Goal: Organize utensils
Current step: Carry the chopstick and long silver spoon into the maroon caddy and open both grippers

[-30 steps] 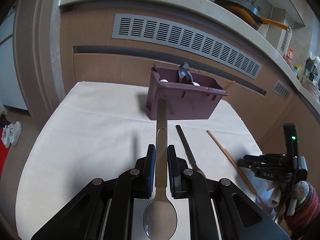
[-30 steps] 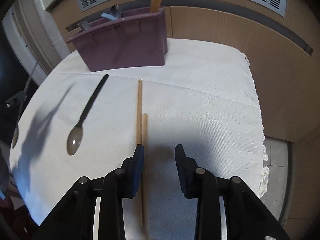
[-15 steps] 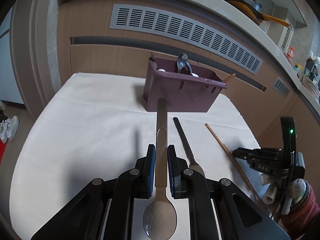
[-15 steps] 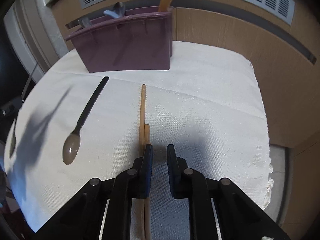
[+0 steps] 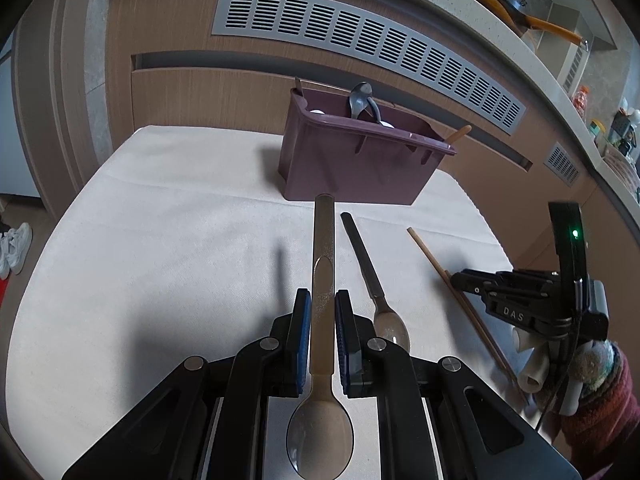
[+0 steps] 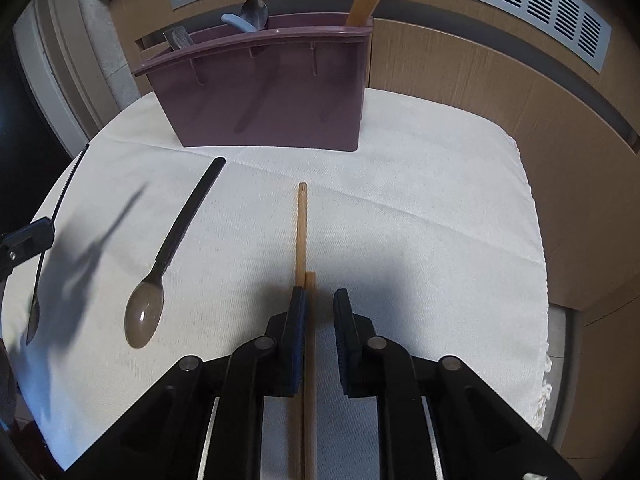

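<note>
Both hand-held grippers work over a table draped in a cream cloth (image 6: pixel 420 208), in front of wooden cabinet fronts. At the far edge of the cloth stands a purple utensil caddy (image 5: pixel 360 164), already holding a few spoons and a wooden handle.

Left gripper (image 5: pixel 322 316): its blue pads pinch the flat handle of a metal spoon (image 5: pixel 323 248), bowl toward the camera, handle tip aimed at the caddy and raised off the cloth.

Right gripper (image 6: pixel 319 312): its jaws have narrowed around a pair of wooden chopsticks (image 6: pixel 301 232) lying lengthwise on the cloth. The left pad touches them; the right pad shows a gap, so whether both sticks are truly clamped cannot be told.

A black-handled spoon (image 6: pixel 168 256) lies on the cloth between the two grippers, apart from both.

To do this step well, the right jaws should probably catch both sticks together before lifting; they are staggered, so one could slip free. The left spoon likely needs tipping upright over an open compartment, clear of the spoons already standing there.
</note>
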Demonstrator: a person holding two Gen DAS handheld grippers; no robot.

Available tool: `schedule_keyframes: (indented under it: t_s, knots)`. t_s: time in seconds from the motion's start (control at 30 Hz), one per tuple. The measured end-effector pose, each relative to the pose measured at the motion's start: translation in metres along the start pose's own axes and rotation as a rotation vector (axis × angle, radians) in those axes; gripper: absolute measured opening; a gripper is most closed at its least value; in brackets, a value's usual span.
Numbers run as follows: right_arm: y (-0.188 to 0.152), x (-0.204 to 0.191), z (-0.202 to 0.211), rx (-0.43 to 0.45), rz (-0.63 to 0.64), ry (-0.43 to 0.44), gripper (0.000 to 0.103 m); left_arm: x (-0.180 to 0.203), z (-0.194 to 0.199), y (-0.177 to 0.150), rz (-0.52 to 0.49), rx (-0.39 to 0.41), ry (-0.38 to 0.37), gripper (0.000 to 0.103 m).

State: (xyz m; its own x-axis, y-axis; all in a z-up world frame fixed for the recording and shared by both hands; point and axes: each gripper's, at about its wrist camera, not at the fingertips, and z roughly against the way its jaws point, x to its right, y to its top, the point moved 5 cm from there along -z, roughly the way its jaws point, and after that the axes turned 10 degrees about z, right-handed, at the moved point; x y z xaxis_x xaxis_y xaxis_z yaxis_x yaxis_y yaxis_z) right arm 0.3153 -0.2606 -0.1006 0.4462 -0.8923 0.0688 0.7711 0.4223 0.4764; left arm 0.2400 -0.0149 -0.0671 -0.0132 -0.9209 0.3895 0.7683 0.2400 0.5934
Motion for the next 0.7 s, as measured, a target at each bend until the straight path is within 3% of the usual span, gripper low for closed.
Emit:
schedule_keyframes:
  t_s: [0.23, 0.33, 0.5, 0.53, 0.7]
  knots:
    - [-0.017, 0.0, 0.004, -0.071, 0.06, -0.043, 0.012, -0.009, 0.002, 0.0, 0.028, -0.003, 0.003, 0.012]
    - [-0.029, 0.004, 0.011, -0.053, 0.081, -0.071, 0.012, -0.009, -0.001, -0.002, 0.035, -0.016, -0.002, 0.012]
    - [-0.035, 0.007, 0.014, -0.043, 0.045, -0.045, 0.012, -0.003, -0.002, -0.004, 0.026, -0.016, -0.016, 0.012]
    - [-0.034, 0.006, 0.014, -0.035, 0.047, -0.049, 0.007, -0.002, -0.001, -0.004, 0.028, -0.011, -0.02, 0.012]
    - [-0.024, 0.009, 0.032, 0.074, -0.033, -0.049, 0.006, 0.007, 0.028, 0.011, 0.026, 0.116, -0.039, 0.012]
